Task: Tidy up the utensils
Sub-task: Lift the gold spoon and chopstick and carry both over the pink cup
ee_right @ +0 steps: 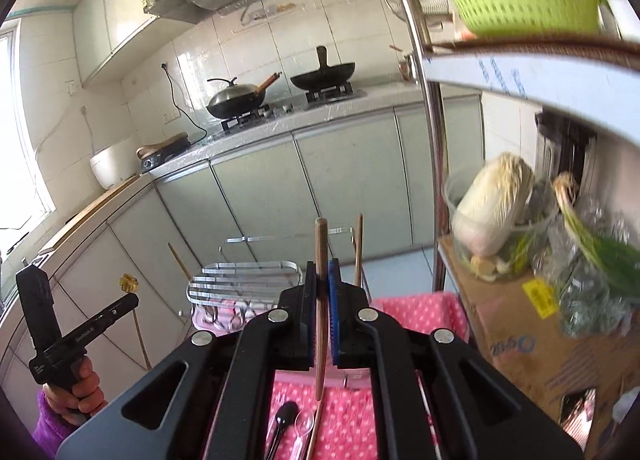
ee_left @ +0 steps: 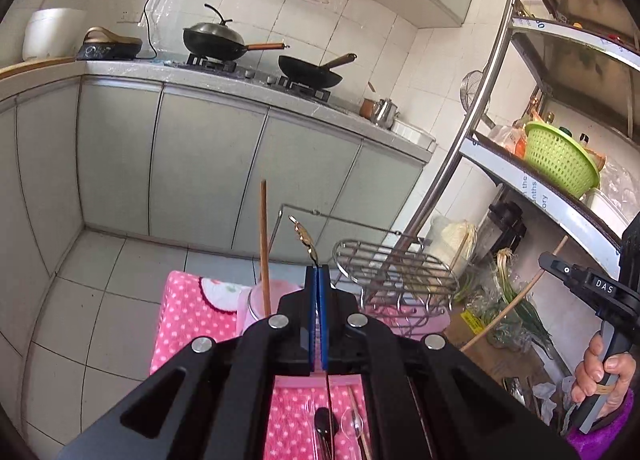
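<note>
Overhead in both views is a kitchen: at far left a white rice cooker (ee_left: 52,34) stands on the counter, then a lidded wok (ee_left: 214,40) and an open wok (ee_left: 310,70) on the stove, and at the right a steel shelf rack (ee_left: 492,72) with a green basket (ee_left: 560,160) on it. Under the rack, in the right wrist view, sit a napa cabbage (ee_right: 494,206), green onions (ee_right: 592,240) and a cardboard box (ee_right: 516,324).

Below, a pink dotted cloth (ee_left: 188,312) covers the table. On it, from left to right, stand a pink cup (ee_left: 256,304) with one wooden chopstick (ee_left: 264,248) upright in it, and just beside it a wire rack (ee_left: 394,268), which rises close in front of both tools. Near the bottom edge a black spoon (ee_left: 322,424) and a clear spoon (ee_left: 352,422) lie on the cloth together with thin sticks.

The left gripper (ee_left: 318,270) is clenched tight, its blue pads together on a thin gold-ended utensil (ee_left: 304,240); its ornate tip sticks up and tilts left above the fingers, and the stem passes down between them. In the right wrist view this tool appears at the left, in a hand with a purple sleeve, the gold tip well above the table.

The right gripper (ee_right: 322,272) is nearly closed and grasps a wooden chopstick (ee_right: 320,300) almost upright between its pads; the top end stands above the fingertips and the lower end hangs over the cloth
</note>
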`<control>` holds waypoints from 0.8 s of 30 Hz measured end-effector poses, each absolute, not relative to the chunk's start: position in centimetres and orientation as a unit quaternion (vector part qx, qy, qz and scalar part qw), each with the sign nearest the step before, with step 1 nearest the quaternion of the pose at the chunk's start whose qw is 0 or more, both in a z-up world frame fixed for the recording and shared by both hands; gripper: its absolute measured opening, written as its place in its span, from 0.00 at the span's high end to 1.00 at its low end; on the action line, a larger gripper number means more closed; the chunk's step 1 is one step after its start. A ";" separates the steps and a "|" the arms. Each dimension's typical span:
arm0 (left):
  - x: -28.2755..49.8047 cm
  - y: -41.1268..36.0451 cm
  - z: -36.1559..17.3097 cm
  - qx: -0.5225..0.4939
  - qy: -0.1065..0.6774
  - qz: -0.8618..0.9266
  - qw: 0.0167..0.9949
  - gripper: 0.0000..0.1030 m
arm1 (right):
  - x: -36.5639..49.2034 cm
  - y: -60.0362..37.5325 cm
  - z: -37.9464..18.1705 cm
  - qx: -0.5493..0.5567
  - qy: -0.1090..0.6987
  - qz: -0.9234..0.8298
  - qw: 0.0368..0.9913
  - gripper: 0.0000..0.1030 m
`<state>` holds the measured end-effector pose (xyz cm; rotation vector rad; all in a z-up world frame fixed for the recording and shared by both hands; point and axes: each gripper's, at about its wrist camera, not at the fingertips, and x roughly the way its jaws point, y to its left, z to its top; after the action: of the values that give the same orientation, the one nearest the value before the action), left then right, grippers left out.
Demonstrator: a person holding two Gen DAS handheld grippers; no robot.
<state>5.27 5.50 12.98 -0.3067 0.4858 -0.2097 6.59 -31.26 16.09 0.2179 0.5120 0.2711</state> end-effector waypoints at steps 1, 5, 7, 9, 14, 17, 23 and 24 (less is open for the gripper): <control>5.5 5.5 13.6 -0.147 0.230 -0.096 0.957 1.00 | 6.9 -31.2 16.7 0.105 0.249 0.132 0.954 0.95; 6.9 5.6 15.7 -0.139 0.194 -0.077 0.968 1.00 | 8.3 -31.3 19.2 0.094 0.232 0.123 0.960 0.95; 7.7 5.3 16.3 -0.126 0.177 -0.062 0.974 1.00 | 9.0 -31.4 20.4 0.090 0.221 0.117 0.964 0.95; 8.4 5.2 16.7 -0.119 0.162 -0.049 0.978 1.00 | 9.7 -31.4 21.1 0.085 0.213 0.110 0.967 0.95; 9.9 4.3 16.3 -0.097 0.116 -0.019 0.988 1.00 | 11.5 -31.2 21.5 0.074 0.204 0.095 0.971 0.95; 10.6 3.9 15.4 -0.087 0.088 -0.009 0.992 0.99 | 12.7 -31.0 20.8 0.071 0.212 0.092 0.970 0.95; 11.5 3.1 12.4 -0.074 0.050 0.013 0.996 0.99 | 14.7 -30.5 18.3 0.072 0.240 0.095 0.963 0.95; 11.6 3.0 11.8 -0.069 0.047 0.016 0.996 0.99 | 15.0 -30.5 17.7 0.073 0.247 0.094 0.962 0.95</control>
<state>11.63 2.99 11.84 -0.1381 0.0933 0.0312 15.01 -30.53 17.72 0.1476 0.5003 0.1914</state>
